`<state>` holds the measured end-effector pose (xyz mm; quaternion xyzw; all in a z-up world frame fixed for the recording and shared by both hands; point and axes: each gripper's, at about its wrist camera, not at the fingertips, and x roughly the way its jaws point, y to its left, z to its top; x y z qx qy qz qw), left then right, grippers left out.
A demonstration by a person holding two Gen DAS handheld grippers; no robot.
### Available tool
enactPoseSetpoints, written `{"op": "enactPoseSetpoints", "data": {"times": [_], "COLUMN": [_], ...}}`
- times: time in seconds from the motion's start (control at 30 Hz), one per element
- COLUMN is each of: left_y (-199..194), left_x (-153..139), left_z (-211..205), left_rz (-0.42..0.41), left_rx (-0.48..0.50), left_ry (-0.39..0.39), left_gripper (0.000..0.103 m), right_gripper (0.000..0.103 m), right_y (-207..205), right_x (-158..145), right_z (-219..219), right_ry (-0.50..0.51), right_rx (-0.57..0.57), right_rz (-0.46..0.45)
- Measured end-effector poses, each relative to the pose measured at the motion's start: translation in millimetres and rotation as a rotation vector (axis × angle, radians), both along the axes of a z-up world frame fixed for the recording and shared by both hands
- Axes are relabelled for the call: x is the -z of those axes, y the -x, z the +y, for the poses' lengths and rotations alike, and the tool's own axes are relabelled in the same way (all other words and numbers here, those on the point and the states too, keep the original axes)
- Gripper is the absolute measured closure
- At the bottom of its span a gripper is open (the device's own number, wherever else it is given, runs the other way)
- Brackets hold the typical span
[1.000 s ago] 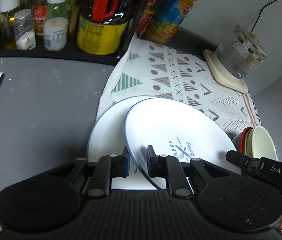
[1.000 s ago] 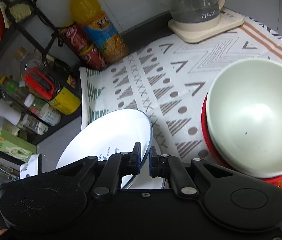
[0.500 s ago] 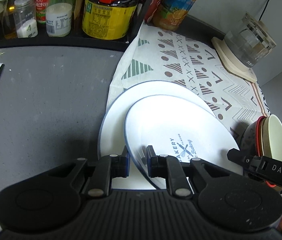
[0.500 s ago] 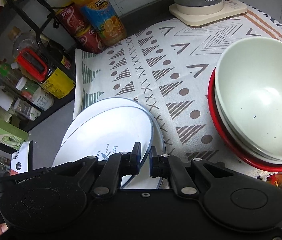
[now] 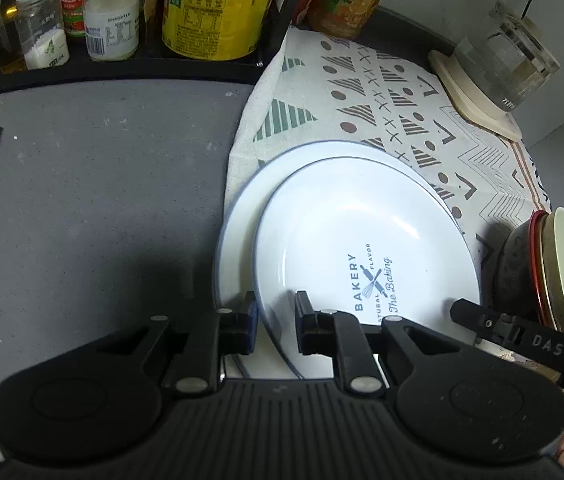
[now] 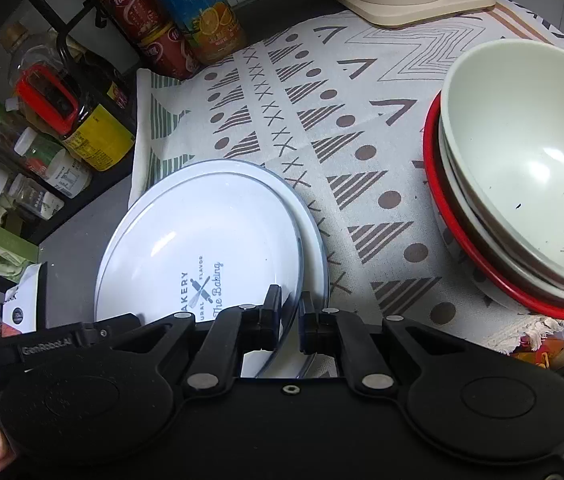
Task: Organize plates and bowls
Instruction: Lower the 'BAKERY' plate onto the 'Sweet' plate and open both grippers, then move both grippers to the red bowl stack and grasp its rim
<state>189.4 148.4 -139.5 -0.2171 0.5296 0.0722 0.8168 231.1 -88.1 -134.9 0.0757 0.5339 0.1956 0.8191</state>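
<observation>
A white plate with a blue rim and "BAKERY" print point(image 5: 362, 236) point(image 6: 202, 240) is held just over a second, similar plate point(image 5: 238, 224) point(image 6: 314, 236) that lies on the patterned cloth. My left gripper point(image 5: 276, 322) is shut on the top plate's near left rim. My right gripper point(image 6: 291, 322) is shut on its near right rim. A stack of bowls, pale green point(image 6: 530, 152) inside a red-rimmed one point(image 6: 432, 168), stands to the right; it also shows in the left wrist view point(image 5: 562, 272).
A patterned cloth point(image 6: 322, 100) covers the right of the grey counter point(image 5: 102, 184). A glass kettle on a beige base point(image 5: 498, 76) stands at the back right. A black rack with jars and bottles point(image 5: 186, 8), an orange juice bottle point(image 6: 202, 12) and red cans point(image 6: 146, 24) line the back.
Both grippers have carried the printed plate forward and lower, so it now sits nearly centred over the lower plate. Both grips are unchanged.
</observation>
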Motion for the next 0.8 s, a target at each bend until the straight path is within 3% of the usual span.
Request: {"op": "enactPoseSetpoints", "data": {"times": [0.37, 0.47, 0.57, 0.67, 0.73, 0.8], "left_y": [0.2, 0.0, -1.8, -4.9, -9.2, -13.9], "left_x": [-18.4, -21.9, -27.4, -35.7, -41.4, -47.0], "left_z": [12.6, 13.3, 10.2, 3.3, -3.4, -11.6], "left_rz": [-0.018, -0.016, -0.016, -0.036, -0.048, -0.065], "left_rx": [0.02, 0.025, 0.038, 0.055, 0.074, 0.099], "left_ry": [-0.058, -0.063, -0.064, -0.076, -0.085, -0.083], "left_gripper": [0.085, 0.084, 0.074, 0.055, 0.041, 0.034], "right_gripper": [0.093, 0.089, 0.085, 0.074, 0.057, 0.049], "right_y": [0.5, 4.8, 10.2, 15.2, 19.3, 23.2], "right_x": [8.4, 4.0, -4.4, -14.7, -22.6, -31.2], "right_z": [8.4, 10.4, 7.2, -2.3, -9.8, -17.7], "right_ry": [0.006, 0.019, 0.002, -0.045, -0.065, -0.071], "right_rx": [0.003, -0.007, -0.015, -0.005, 0.006, 0.018], "right_rz": [0.043, 0.034, 0.025, 0.009, -0.017, -0.053]}}
